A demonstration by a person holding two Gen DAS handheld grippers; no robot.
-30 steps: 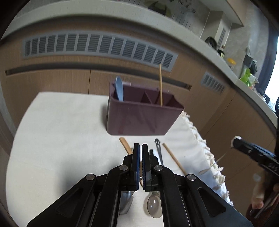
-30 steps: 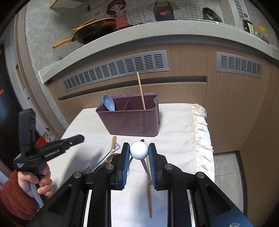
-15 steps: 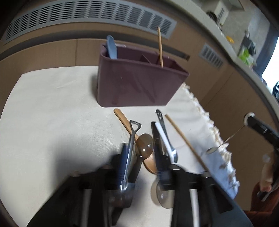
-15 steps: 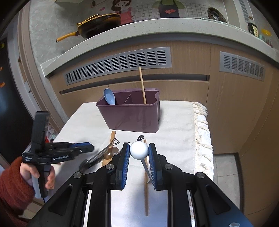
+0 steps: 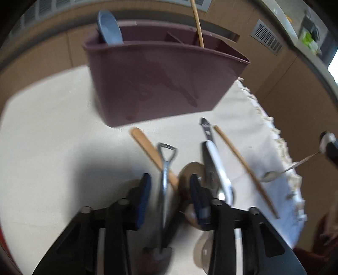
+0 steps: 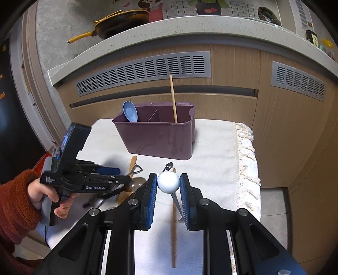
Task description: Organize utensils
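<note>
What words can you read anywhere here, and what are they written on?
"GenRobot.AI": white print on the side of the left gripper.
Another white mark on that gripper's handle: too small to read.
Label on a dark jar on the counter: too small to read.
Wall pictures: no readable words.

A home kitchen: stone counter [image 6: 190, 27], frying pan [image 6: 120, 21], wooden cabinets [image 6: 232, 63].

One purple caddy [image 6: 160, 135], two chopsticks [image 6: 173, 101] [image 6: 174, 224], two hand-held grippers [image 5: 170, 190] [image 6: 168, 190].

Cream cloth [image 6: 213, 148] bears the purple caddy [image 6: 160, 137], a chopstick [image 6: 173, 228], spoons.
</note>
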